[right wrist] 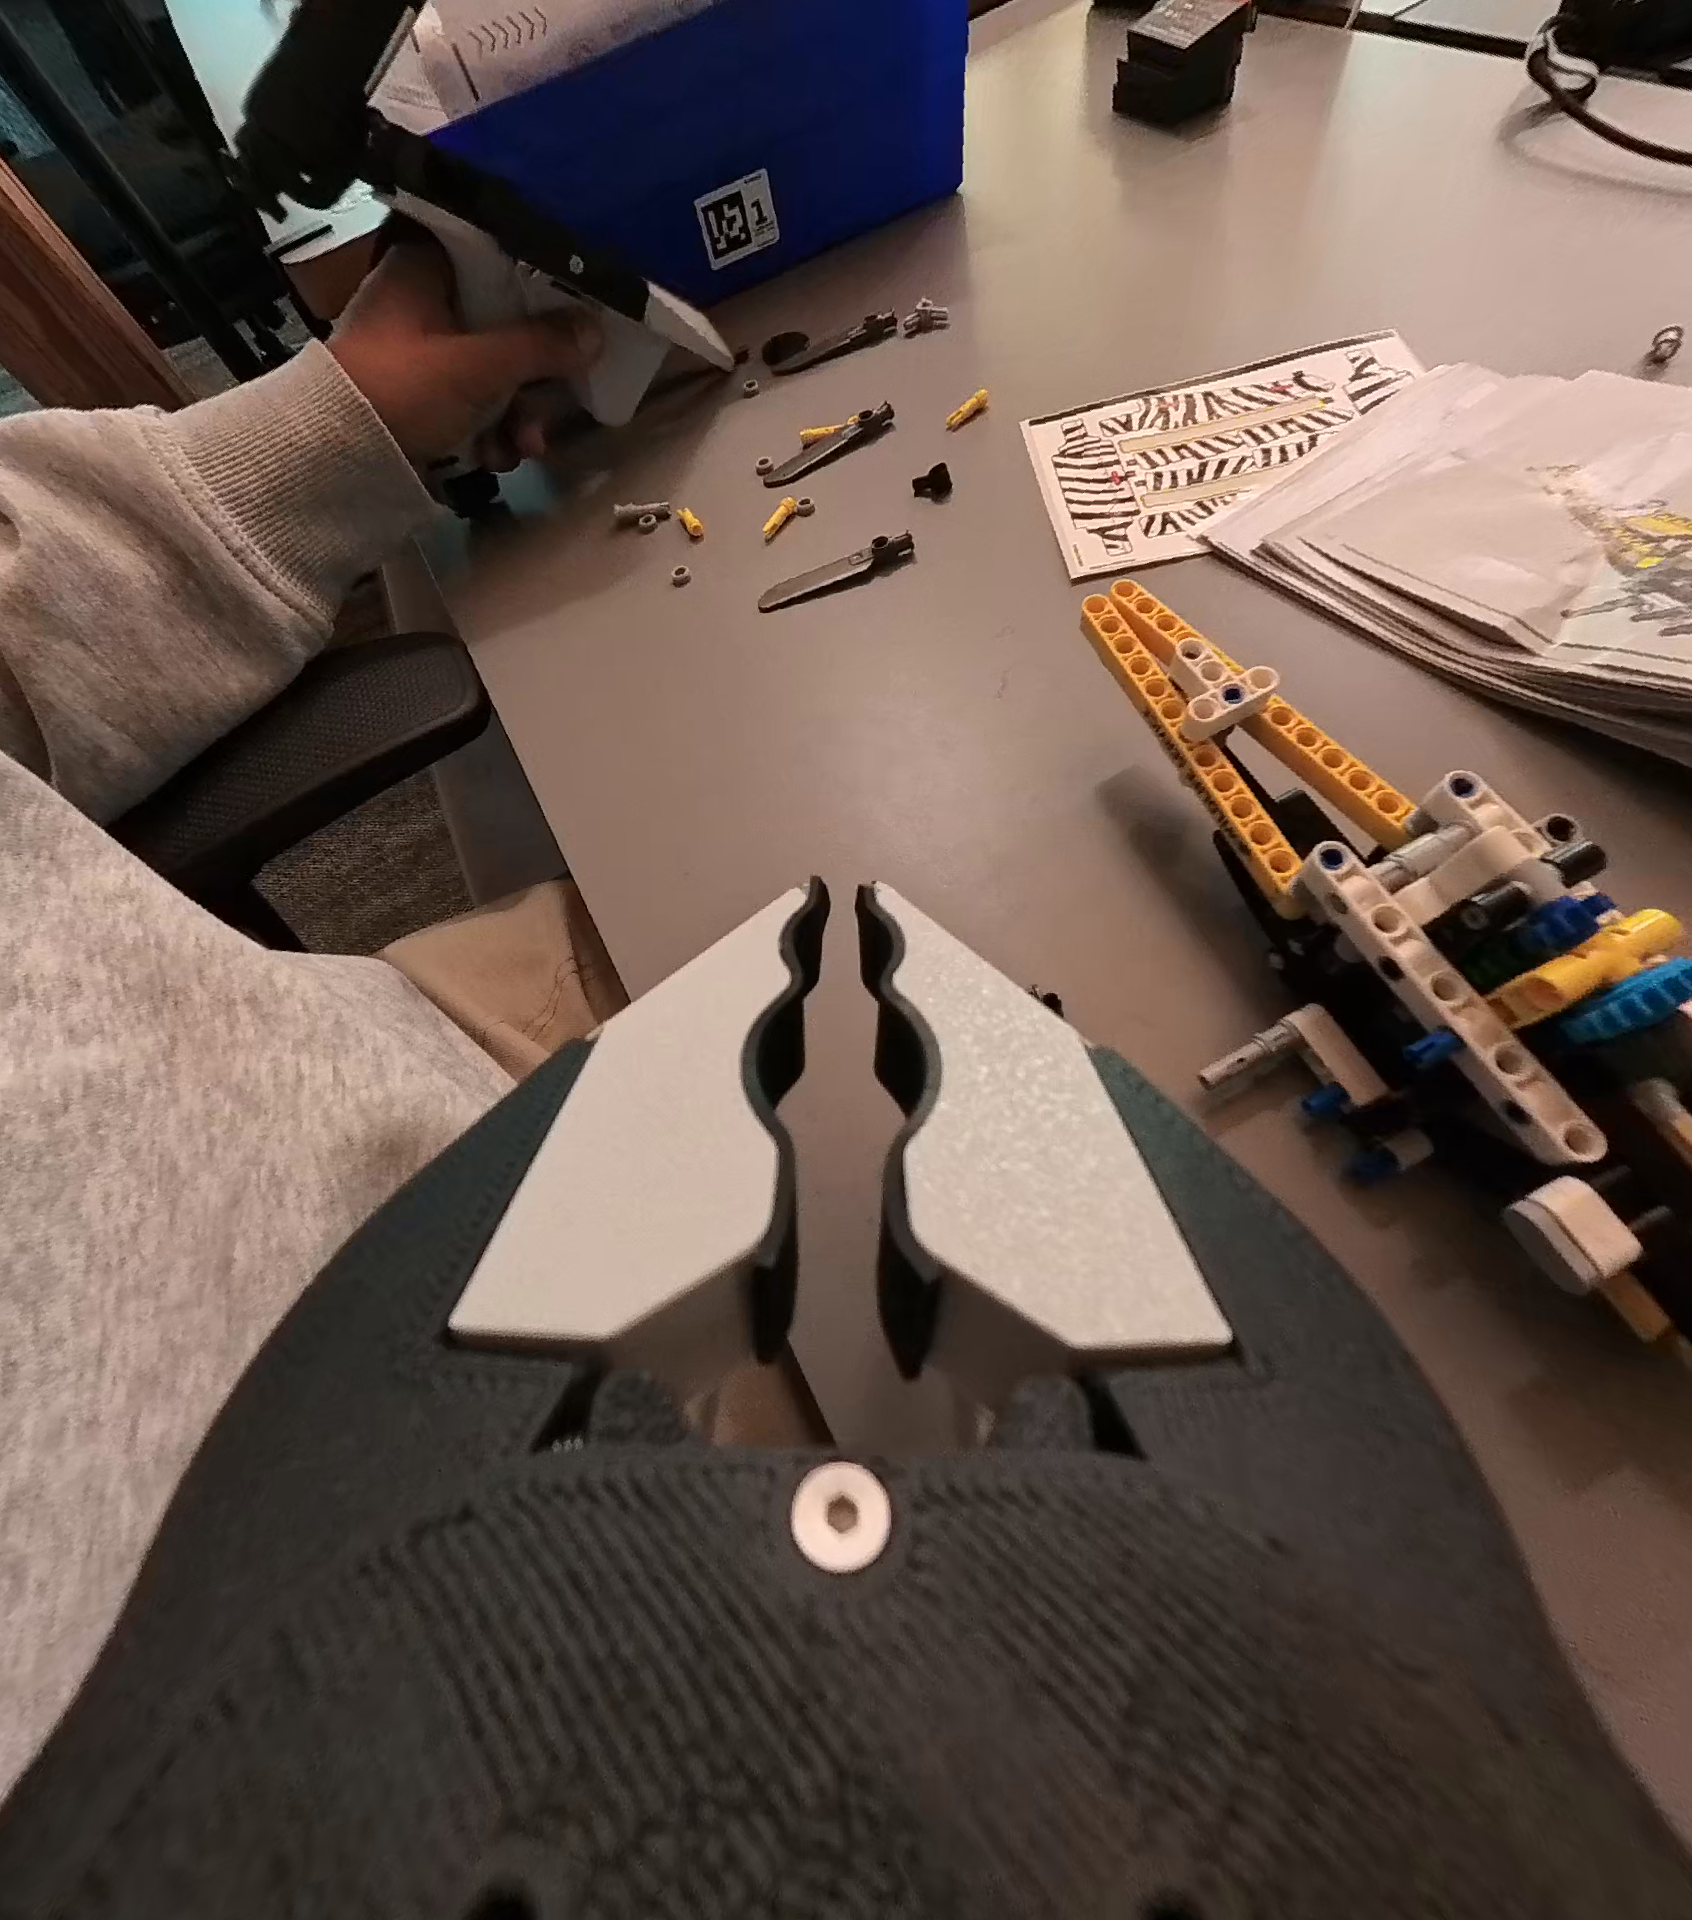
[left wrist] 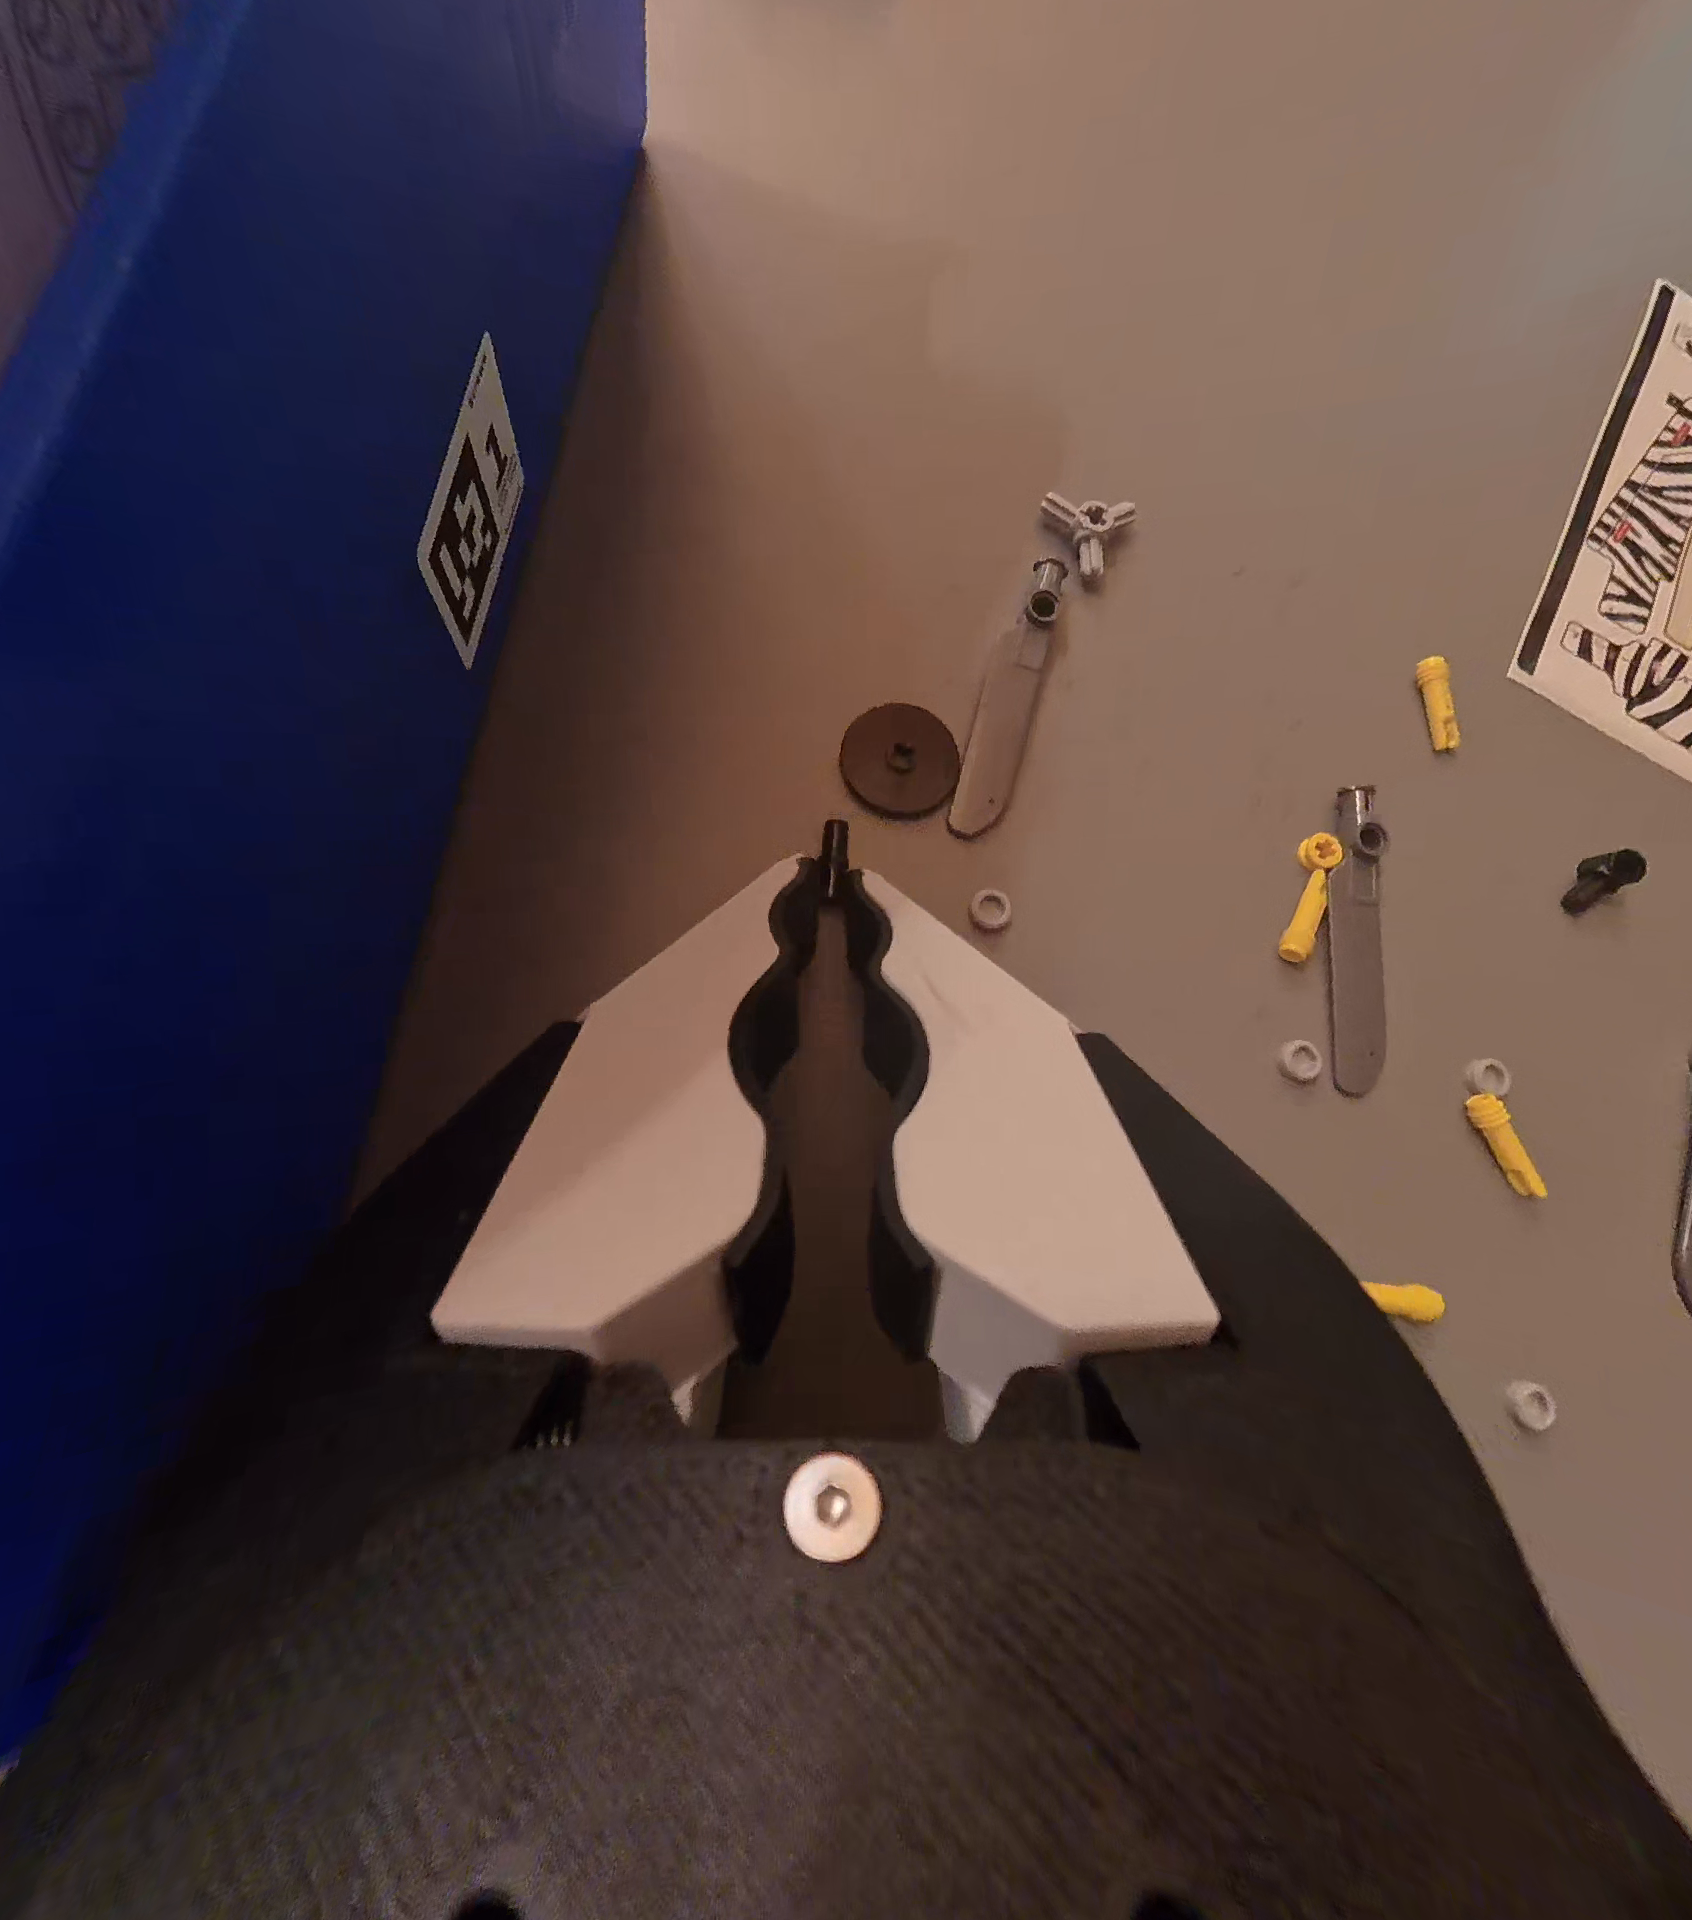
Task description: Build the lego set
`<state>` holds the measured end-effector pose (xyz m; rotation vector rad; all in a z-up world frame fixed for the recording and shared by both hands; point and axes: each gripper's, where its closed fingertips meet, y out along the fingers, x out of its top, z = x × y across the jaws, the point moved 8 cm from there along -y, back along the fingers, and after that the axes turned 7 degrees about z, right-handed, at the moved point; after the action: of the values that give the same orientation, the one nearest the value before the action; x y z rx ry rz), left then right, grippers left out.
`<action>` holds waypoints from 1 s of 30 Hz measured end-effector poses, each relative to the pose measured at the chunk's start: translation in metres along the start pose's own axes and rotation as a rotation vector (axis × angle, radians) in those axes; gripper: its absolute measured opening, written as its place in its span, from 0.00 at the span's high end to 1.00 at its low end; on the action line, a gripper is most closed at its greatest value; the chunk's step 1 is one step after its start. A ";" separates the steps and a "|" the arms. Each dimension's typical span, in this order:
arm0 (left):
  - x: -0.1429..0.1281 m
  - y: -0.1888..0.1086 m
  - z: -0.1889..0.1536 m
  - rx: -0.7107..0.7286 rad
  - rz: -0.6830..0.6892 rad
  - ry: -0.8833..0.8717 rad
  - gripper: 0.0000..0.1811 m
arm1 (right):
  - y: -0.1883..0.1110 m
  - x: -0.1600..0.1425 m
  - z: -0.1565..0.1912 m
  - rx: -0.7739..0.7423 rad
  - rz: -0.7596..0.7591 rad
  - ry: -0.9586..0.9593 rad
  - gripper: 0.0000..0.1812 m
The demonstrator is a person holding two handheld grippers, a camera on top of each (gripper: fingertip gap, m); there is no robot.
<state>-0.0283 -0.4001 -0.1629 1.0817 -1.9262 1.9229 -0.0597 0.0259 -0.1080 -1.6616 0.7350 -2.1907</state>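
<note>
- Lego assembly (right wrist: 1424, 935), a part-built model of yellow holed beams, white liftarms, blue gears and black pins, is seen lying on the grey tabletop (right wrist: 821, 727) just right of the right gripper (right wrist: 840, 902), with its long axis running away from the camera and its two yellow beams pointing toward the striped sticker sheet (right wrist: 1206, 447).
- Relative to that assembly, the loose parts are found well away on its far left, near the blue plastic bin (right wrist: 717, 135): grey blade-shaped pieces, yellow pins and small grey bushes.
- A small black pin (left wrist: 834, 854) is pinched at the very tips of the left gripper (left wrist: 834, 883), whose jaws are closed onto it; the pin stands out past the tips, roughly in line with the fingers.
- Just beyond the held pin, a dark brown round disc (left wrist: 899, 767) with a centre hole lies flat, touching or nearly touching a grey blade piece (left wrist: 1003, 717).
- The right gripper's jaws are held slightly apart, with a narrow gap and nothing between them; it hovers above the tabletop edge.
- The assembly is judged nearer to the right gripper, so the pinned left gripper would need carrying across toward it, or the assembly brought over.
</note>
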 end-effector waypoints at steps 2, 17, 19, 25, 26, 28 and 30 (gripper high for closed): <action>-0.001 -0.006 -0.003 -0.002 -0.009 0.032 0.98 | -0.001 0.000 0.000 -0.003 -0.002 -0.001 0.97; -0.067 -0.095 -0.252 -0.904 -0.285 0.872 0.99 | -0.006 0.018 0.005 0.339 -0.105 0.198 0.96; -0.073 -0.098 -0.266 -0.973 -0.284 0.887 0.99 | -0.006 0.015 0.002 0.344 -0.075 0.209 0.95; -0.079 -0.097 -0.276 -1.045 -0.261 0.904 0.99 | -0.007 0.010 0.001 0.384 -0.035 0.236 0.95; -0.080 -0.097 -0.276 -1.054 -0.262 0.905 0.99 | -0.006 0.010 0.001 0.390 -0.029 0.241 0.96; -0.080 -0.098 -0.276 -1.059 -0.264 0.906 0.99 | -0.005 0.008 0.001 0.401 -0.020 0.250 0.98; -0.081 -0.097 -0.275 -1.066 -0.265 0.904 0.99 | -0.004 0.007 0.000 0.415 -0.017 0.263 0.98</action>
<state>-0.0048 -0.1041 -0.1027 0.0810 -1.6758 0.7251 -0.0613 0.0250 -0.1000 -1.1963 0.2922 -2.3962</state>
